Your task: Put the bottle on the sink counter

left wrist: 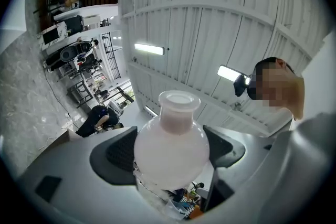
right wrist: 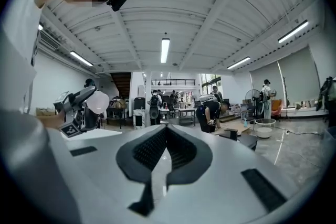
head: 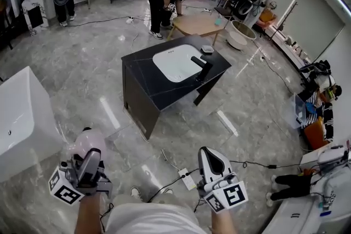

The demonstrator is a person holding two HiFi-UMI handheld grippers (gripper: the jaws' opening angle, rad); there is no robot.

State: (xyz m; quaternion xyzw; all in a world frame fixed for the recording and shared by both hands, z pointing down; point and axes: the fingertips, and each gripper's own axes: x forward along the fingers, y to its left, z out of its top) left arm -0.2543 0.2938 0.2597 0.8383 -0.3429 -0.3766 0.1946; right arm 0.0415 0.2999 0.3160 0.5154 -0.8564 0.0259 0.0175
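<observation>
1. Well, the left tongs (head: 89, 161) are clamped on a round, pale pink bottle (left wrist: 170, 152). Their dark pads press on either side of its bulbous belly, and its short, wide neck pokes out beyond them, tipped upward.
2. The right tongs (right wrist: 166, 136) are closed on nothing, their ribbed pads meeting, and they point roughly level.
3. Both tongs sit low and close in front of the person holding them, one on each side and apart from each other.
4. The sink desk (head: 143, 69) has a dark top with a white basin (head: 175, 63) and a black tap (head: 201, 63). It stands out on the glossy grey floor (head: 98, 79), well apart from the bottle.
5. A white bathtub (head: 22, 118) stands off to the left, near the left tongs.
6. A dark cable (head: 174, 182) trails over the floor between the person and the desk.
7. Beyond the desk, a person in dark clothes (head: 164, 0) bends over a low wooden table (head: 197, 23).
</observation>
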